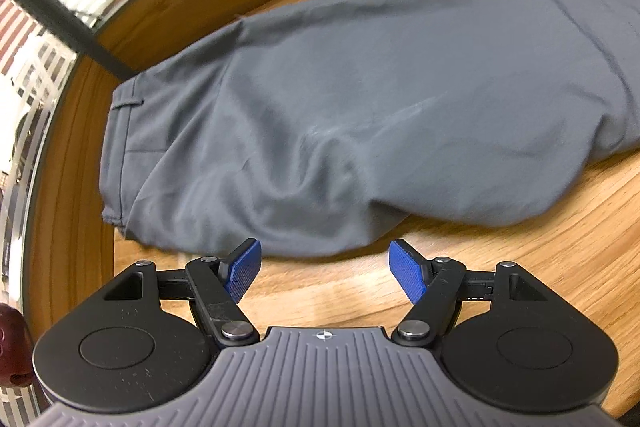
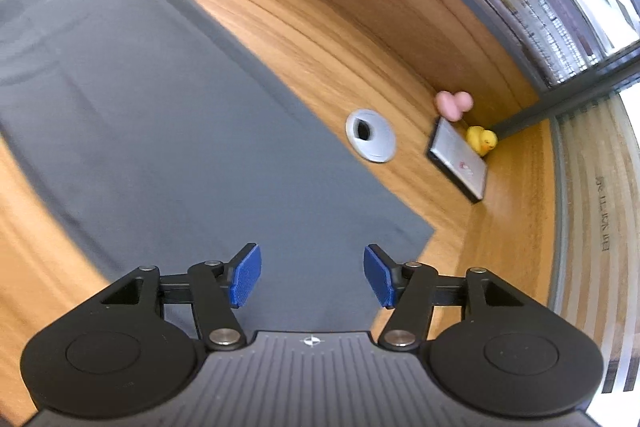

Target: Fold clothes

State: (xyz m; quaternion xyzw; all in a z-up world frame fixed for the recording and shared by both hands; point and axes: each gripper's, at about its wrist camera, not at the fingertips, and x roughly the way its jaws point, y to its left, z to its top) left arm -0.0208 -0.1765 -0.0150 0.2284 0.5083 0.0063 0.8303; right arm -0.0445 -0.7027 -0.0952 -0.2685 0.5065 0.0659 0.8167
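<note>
Grey trousers (image 1: 360, 107) lie flat across the wooden table (image 1: 520, 287). The left gripper (image 1: 325, 273) hovers by their waist end, jaws apart and empty; the right gripper (image 2: 312, 277), likewise spread and empty, hovers over the leg hem, bare wood beyond.

Ahead of the left tongs (image 1: 325, 273) lie plain slate-grey trousers (image 1: 360, 107), no print on them, on a honey-brown table (image 1: 540, 267) streaked with darker wood grain. The tongs themselves are black, with bright blue ribbed pads (image 1: 245, 273) and a grey ridged body behind. Under and ahead of the right tongs (image 2: 312, 275), of the same colours, the trouser leg (image 2: 160, 115) is the same flat grey. Further ahead to their right sit a pale grey grommet (image 2: 371, 141), a silver case (image 2: 458, 161) edged black with a small red mark, a yellow duck (image 2: 481, 140) and a pink toy (image 2: 453, 104).
</note>
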